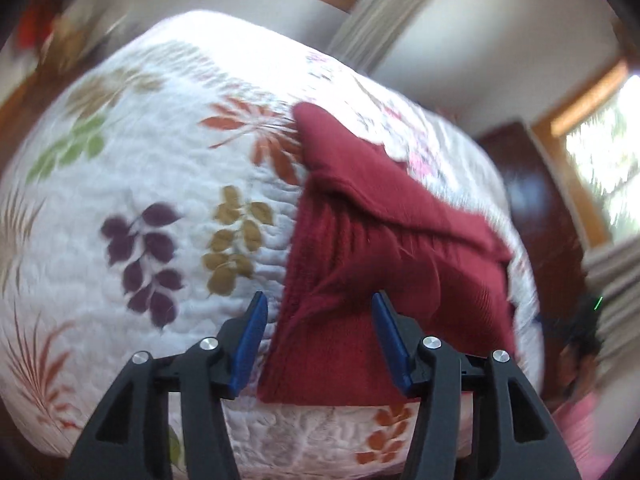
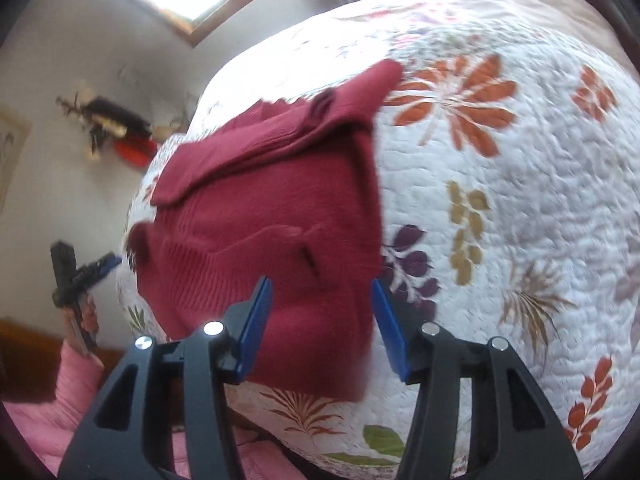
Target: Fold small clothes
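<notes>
- A dark red knitted garment (image 1: pixel 384 240) lies on a bed covered by a white quilt (image 1: pixel 160 168) printed with leaves in rust, purple, olive and green.
- The garment is partly folded: one flap of it is turned over the ribbed body, and a narrow end points away toward the far side of the bed.
- In the left wrist view, the left tool (image 1: pixel 320 344) hovers over the near edge of the garment with its blue fingers (image 1: pixel 250 344) spread wide apart and nothing between them; whether they touch the cloth I cannot tell.
- In the right wrist view, the right tool (image 2: pixel 322 328) is likewise wide open and grips nothing, its blue fingers (image 2: pixel 256 328) straddling the near right part of the garment (image 2: pixel 272 216).
- The right finger of that tool sits about over the garment's right edge, where the cloth meets the purple leaf print on the quilt (image 2: pixel 520 208).
- The left tool (image 2: pixel 86 270) also shows at the left edge of the right wrist view, held by a hand (image 2: pixel 86 320) with a pink sleeve (image 2: pixel 76 376) below it.
- Behind the bed stand pale walls, wood-framed windows (image 1: pixel 600 152) and curtains.
- Both views are blurred, so fine detail of the knit is hard to read.
</notes>
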`<state>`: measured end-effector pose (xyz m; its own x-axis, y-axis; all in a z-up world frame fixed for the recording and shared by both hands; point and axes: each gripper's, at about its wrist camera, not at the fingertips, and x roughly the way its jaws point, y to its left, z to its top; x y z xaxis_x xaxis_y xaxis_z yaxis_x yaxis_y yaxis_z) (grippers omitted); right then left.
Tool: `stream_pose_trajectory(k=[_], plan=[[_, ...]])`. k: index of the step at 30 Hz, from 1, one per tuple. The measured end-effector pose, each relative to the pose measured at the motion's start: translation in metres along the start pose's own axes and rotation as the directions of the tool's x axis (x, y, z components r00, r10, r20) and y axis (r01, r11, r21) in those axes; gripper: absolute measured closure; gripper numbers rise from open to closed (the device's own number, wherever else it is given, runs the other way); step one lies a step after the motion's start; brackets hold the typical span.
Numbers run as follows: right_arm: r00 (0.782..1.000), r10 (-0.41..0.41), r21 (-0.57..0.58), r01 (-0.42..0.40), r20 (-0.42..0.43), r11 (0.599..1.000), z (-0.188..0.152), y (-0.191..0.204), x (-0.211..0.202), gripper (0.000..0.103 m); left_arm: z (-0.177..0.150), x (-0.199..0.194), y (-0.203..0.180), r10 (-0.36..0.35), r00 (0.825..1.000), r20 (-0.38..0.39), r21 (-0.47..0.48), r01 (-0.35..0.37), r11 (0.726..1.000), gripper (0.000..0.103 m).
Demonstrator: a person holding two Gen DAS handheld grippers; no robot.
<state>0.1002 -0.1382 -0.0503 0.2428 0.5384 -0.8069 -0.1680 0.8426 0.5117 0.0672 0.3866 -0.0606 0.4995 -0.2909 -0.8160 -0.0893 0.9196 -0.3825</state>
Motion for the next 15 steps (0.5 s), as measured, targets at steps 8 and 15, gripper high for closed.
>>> stream_pose_trajectory(k=[8,15], plan=[[0.999,0.001,-0.068,-0.004,-0.038,0.998,0.011,0.022,0.026,0.046,0.009,0.04,-0.041,0.115,0.992,-0.05,0.244,-0.1,0.965,0.047],[0.999,-0.007,-0.045,0.005,-0.05,0.999,0.014,0.02,0.033,0.043,0.026,0.069,-0.047,0.103,0.988,-0.119,0.287,-0.065,0.956,0.046]])
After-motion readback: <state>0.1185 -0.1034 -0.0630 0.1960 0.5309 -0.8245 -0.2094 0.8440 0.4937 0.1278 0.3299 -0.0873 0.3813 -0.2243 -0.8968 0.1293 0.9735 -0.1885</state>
